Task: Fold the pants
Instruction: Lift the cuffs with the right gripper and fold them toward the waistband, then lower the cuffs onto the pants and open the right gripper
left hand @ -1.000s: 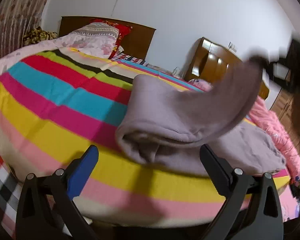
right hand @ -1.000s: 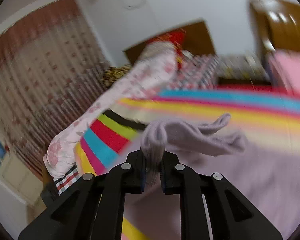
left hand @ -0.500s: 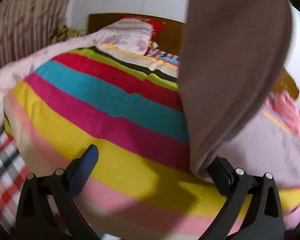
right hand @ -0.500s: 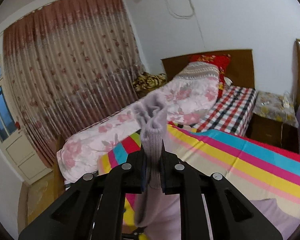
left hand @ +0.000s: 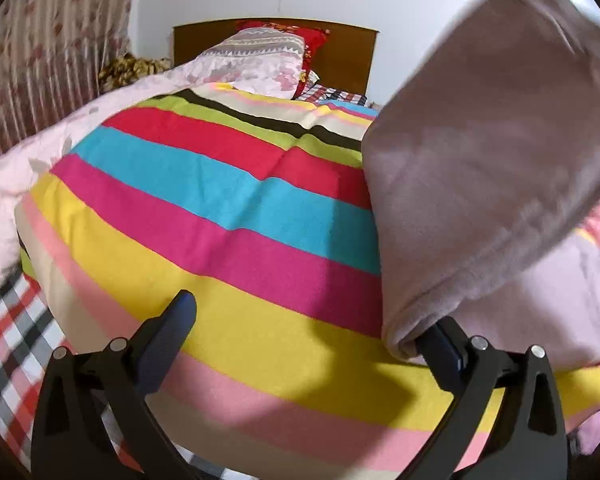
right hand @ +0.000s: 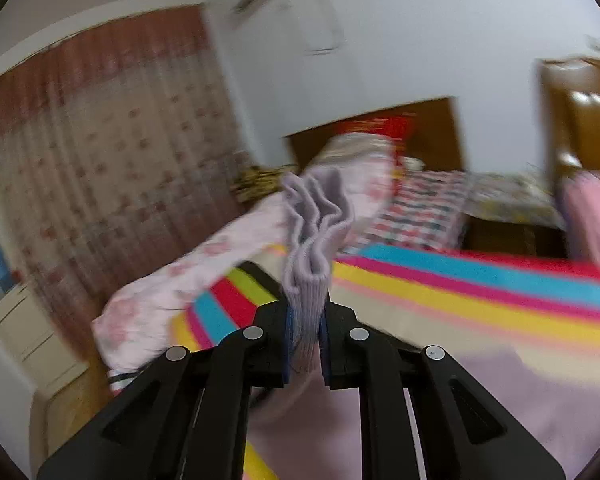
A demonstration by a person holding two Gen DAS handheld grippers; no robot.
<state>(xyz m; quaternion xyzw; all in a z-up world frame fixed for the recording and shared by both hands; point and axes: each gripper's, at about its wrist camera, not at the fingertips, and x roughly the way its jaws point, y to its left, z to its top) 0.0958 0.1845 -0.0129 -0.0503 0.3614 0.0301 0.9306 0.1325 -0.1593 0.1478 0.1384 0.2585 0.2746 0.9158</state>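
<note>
The lilac-grey pants [left hand: 480, 160] hang as a broad lifted sheet at the right of the left wrist view, and their lower fold drapes over the tip of the right finger [left hand: 444, 344]. The rest of them lies flat on the striped blanket [left hand: 220, 200]. My left gripper [left hand: 308, 314] is wide open above the blanket, with nothing between its pads. In the blurred right wrist view my right gripper [right hand: 306, 320] is shut on a bunched edge of the pants [right hand: 316, 216], which sticks up from the jaws, while more lilac cloth [right hand: 520, 400] spreads below.
A pink floral quilt [left hand: 28, 184] lies along the bed's left side, with pillows [left hand: 260, 52] and a wooden headboard [left hand: 348, 56] at the far end. Checked sheet [left hand: 4, 340] shows at the near left corner. A curtain [right hand: 100, 160] and a wooden cabinet [right hand: 580, 120] flank the bed.
The right gripper has lifted the pants off their heap, so they now hang high at the right of the left wrist view. The right view swung towards the curtain and partly back.
</note>
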